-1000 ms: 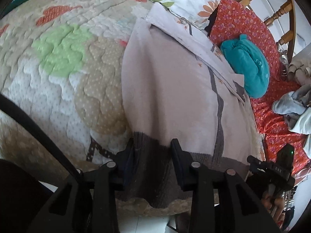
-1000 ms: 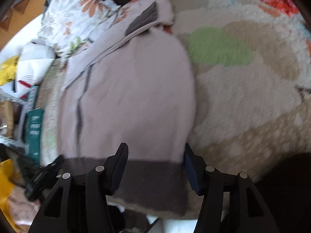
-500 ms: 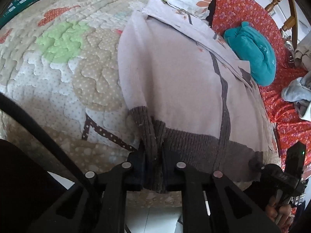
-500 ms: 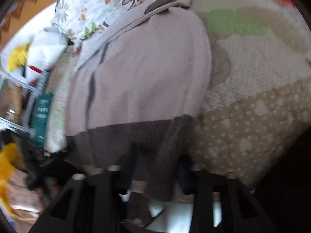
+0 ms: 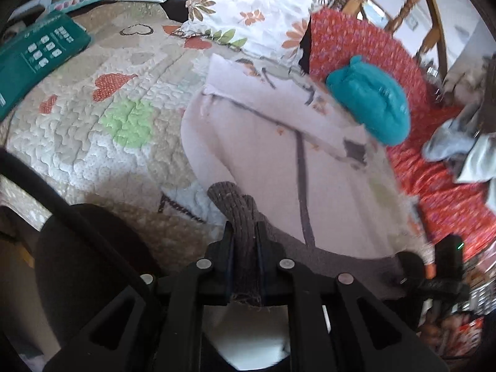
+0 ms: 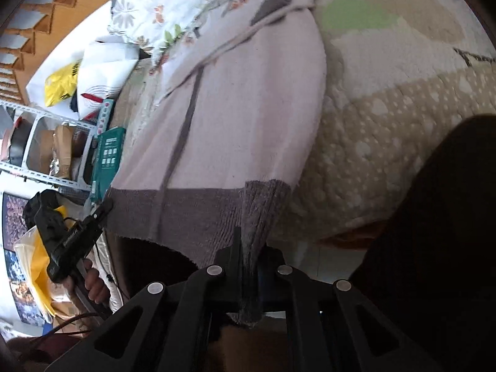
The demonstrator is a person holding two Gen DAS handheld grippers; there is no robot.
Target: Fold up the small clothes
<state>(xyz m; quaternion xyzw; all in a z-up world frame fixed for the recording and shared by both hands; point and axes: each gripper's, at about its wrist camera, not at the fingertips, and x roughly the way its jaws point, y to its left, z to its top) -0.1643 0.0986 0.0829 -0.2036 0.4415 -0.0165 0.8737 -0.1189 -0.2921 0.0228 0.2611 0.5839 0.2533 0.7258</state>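
Observation:
A pale pink knit sweater with a brown ribbed hem lies on the quilted bed; it also shows in the right wrist view. My left gripper is shut on the left corner of the brown hem. My right gripper is shut on the right corner of the hem. Both hem corners are lifted off the quilt. The right gripper shows at the lower right of the left wrist view; the left gripper shows at the left of the right wrist view.
The patchwork quilt covers the bed. A floral pillow lies at the sweater's far end. A teal bundle and loose clothes sit on a red cloth. A green box lies far left. Shelves stand beside the bed.
Both grippers went from open around the hem to shut on it. They have lifted the hem corners and pulled them up off the quilt.

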